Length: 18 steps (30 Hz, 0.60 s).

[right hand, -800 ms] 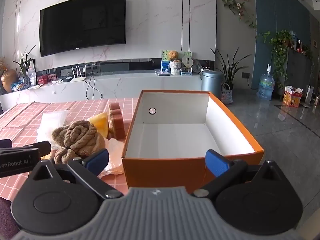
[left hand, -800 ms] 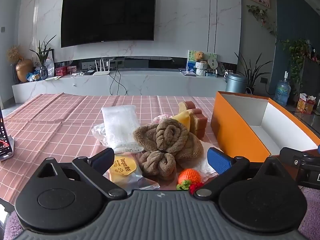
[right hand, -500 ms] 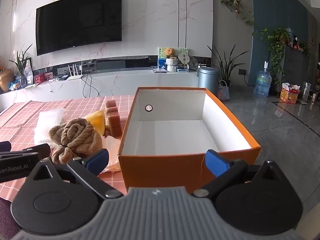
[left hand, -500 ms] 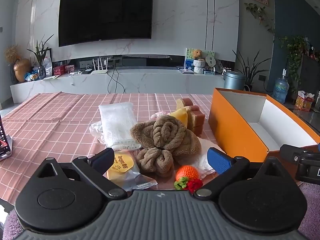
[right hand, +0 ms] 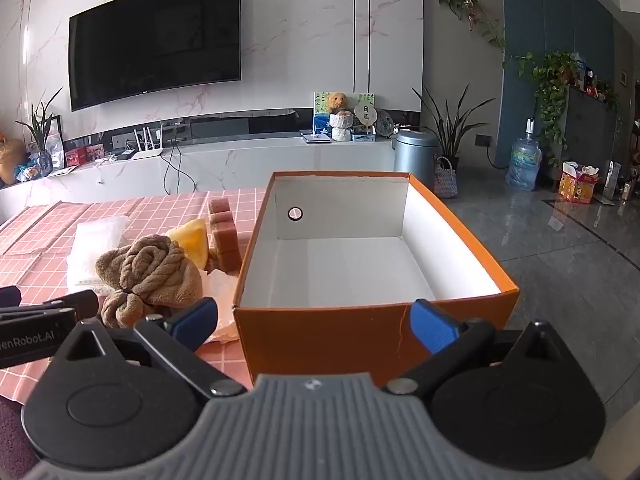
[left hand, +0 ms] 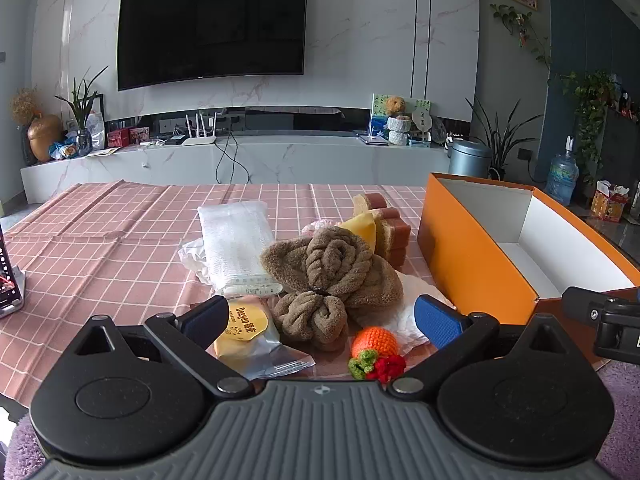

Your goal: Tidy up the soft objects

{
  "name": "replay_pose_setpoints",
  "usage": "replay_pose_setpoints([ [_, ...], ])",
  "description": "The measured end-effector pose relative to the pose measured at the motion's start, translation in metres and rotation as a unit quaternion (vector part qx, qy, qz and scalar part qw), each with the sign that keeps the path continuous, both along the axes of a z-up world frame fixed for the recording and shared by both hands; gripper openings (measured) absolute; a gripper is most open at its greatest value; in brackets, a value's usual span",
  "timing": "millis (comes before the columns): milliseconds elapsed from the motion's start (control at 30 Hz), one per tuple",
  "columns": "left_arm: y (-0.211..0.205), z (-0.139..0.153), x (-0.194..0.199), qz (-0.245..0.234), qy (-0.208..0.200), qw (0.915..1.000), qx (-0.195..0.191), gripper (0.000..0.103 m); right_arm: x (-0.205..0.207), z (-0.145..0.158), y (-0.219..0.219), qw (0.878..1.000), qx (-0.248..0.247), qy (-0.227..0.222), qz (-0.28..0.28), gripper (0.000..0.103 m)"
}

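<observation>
**A:** Pink checked cloth covers the desk (left hand: 100,248), with a living-room wall and a dark television behind it. So where does the soft pile sit from each claw?

**B:** From the left claw (left hand: 320,316), dead ahead. The brown knotted towel (left hand: 332,268) lies at twelve o'clock, just past the fingertips. The crocheted orange (left hand: 375,342) sits nearer still, at about one o'clock, between the blue pads (left hand: 438,320). The wrapped snack (left hand: 246,332) is at eleven, close to the left pad.

**A:** And the right claw (right hand: 316,320)?

**B:** It faces the orange box (right hand: 360,344), whose near wall fills twelve o'clock. From there the towel (right hand: 152,272) is off at ten o'clock, well to the side.

**A:** So the left hand is nearer the pile.

**B:** I'd judge so. Both claws stand spread wide with nothing between the pads pressed or held. The box is empty, so sorting has not begun.

**A:** Which way does the towel run?

**B:** Its bundle stretches roughly from seven to one o'clock in the left view. The box (left hand: 480,264) waits at two o'clock from that claw, so I'd expect a short carry rightward.
</observation>
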State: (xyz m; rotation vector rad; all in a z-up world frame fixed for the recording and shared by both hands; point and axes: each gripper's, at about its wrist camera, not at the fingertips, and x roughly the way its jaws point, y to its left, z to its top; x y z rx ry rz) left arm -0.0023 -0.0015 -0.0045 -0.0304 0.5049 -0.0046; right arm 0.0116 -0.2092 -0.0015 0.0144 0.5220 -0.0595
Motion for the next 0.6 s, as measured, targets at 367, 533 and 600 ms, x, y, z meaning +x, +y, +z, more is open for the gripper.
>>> replay_pose_setpoints([
  [367, -0.0012, -0.0003, -0.0002, -0.001, 0.000, 1.0000, 0.001, 0.103, -0.0002, -0.0006, -0.0003, 1.000, 0.000, 0.000, 0.000, 0.101],
  [533, -0.0013, -0.0006, -0.0002, -0.002, 0.001, 1.0000, 0.001, 0.103, 0.0000, -0.0016, -0.0001, 1.000, -0.001, 0.002, -0.001, 0.101],
  [600, -0.0016, -0.0011, -0.0007, -0.003, 0.002, 1.0000, 0.001, 0.103, -0.0001, -0.0017, 0.0000, 1.000, -0.001, 0.002, -0.001, 0.101],
])
